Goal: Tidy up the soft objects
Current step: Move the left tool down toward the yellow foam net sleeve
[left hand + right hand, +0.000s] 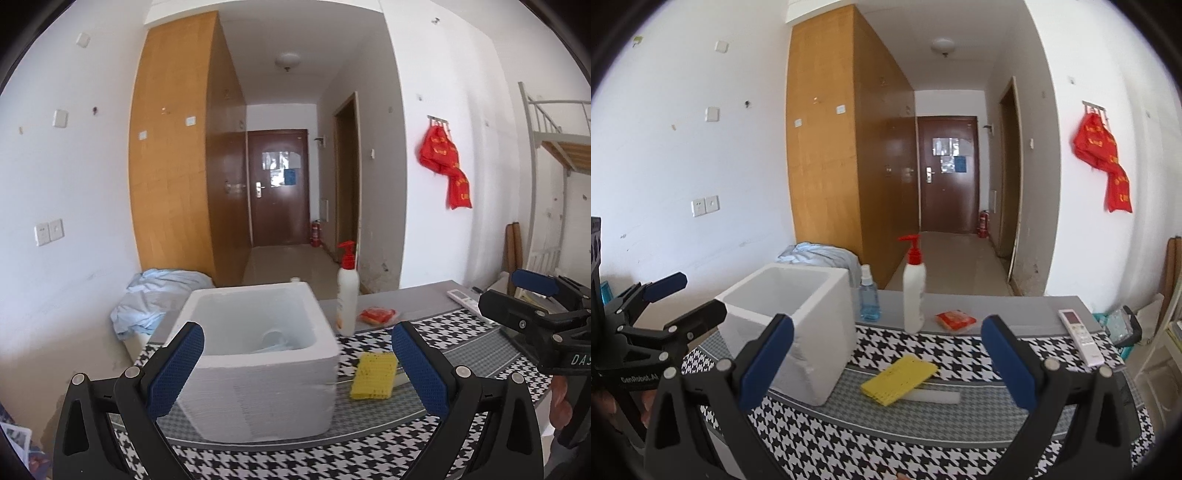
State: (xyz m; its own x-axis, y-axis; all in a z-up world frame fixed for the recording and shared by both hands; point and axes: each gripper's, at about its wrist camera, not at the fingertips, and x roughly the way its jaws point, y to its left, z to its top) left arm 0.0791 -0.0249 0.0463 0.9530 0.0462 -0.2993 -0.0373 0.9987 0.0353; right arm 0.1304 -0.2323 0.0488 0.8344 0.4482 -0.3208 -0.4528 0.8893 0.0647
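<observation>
A yellow sponge point(373, 374) point(899, 378) lies flat on the houndstooth table mat, just right of a white foam box point(258, 350) point(790, 321). Part of the sponge rests on a white strip point(934, 397). Inside the box I can make out pale blue and white items point(273, 341), not clearly. A red soft packet point(376, 315) point(955, 319) sits further back. My left gripper point(297, 369) point(690, 297) is open, held in front of the box with nothing in it. My right gripper point(888, 363) point(517, 293) is open and empty, hovering short of the sponge.
A white pump bottle with a red top point(347, 295) point(914, 295) stands behind the sponge, with a blue spray bottle point(868, 299) beside the box. A white remote point(1080, 336) lies at the right. Crumpled pale blue cloth point(155, 299) is heaped behind the box, off the table.
</observation>
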